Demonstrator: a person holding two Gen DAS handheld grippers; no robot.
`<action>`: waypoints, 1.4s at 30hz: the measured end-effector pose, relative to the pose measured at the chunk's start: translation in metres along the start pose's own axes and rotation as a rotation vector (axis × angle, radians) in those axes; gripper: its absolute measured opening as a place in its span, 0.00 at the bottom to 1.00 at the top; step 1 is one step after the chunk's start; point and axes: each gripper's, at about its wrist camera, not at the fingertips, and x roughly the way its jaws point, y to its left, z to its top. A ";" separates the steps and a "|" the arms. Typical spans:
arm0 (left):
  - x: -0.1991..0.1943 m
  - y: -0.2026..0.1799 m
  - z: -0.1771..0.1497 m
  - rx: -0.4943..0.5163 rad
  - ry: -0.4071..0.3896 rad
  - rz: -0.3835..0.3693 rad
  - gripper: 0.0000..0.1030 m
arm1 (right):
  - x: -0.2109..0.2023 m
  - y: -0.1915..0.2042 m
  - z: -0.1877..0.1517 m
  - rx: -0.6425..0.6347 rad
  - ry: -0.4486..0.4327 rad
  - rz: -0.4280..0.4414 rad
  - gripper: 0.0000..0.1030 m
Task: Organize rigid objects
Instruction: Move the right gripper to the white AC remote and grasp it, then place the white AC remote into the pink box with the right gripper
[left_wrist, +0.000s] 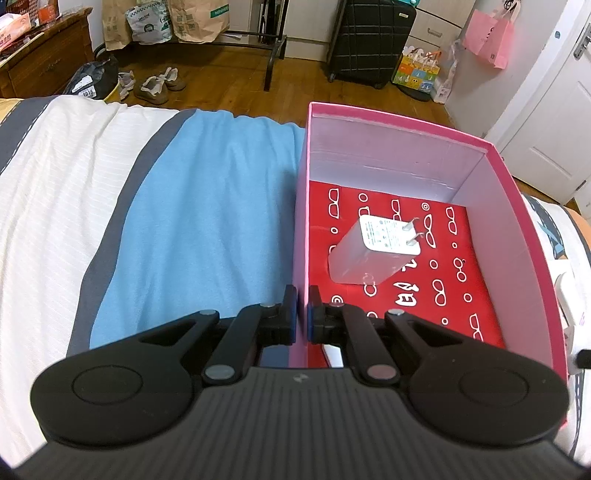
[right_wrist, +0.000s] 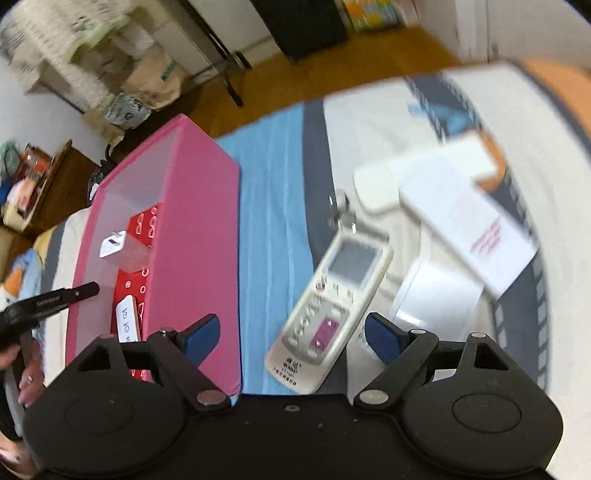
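Our left gripper (left_wrist: 303, 310) is clamped on the pink box's (left_wrist: 402, 127) near wall, while our right gripper (right_wrist: 291, 332) stands apart, the remote control (right_wrist: 332, 310) lying between and ahead of its fingers.

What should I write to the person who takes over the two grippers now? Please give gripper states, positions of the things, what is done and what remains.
Left gripper: shut on the near wall of the pink box, steadying it.
Right gripper: open, empty, over the remote control.
Done: white charger lies on the box's red floor; a small white item is in there too.
Left: remote control on the bed, white boxes beyond it, and a small metal piece, too blurred to name. Grasp the remote next, probably.
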 end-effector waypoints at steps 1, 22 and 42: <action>0.001 0.000 0.000 -0.001 0.002 0.001 0.04 | 0.008 -0.004 -0.001 0.023 0.014 0.012 0.86; 0.004 -0.001 -0.001 0.001 0.012 0.008 0.04 | 0.057 0.027 -0.024 -0.448 -0.002 -0.232 0.65; 0.005 -0.003 -0.001 0.021 0.006 0.014 0.04 | 0.034 0.026 -0.036 -0.399 -0.037 -0.208 0.59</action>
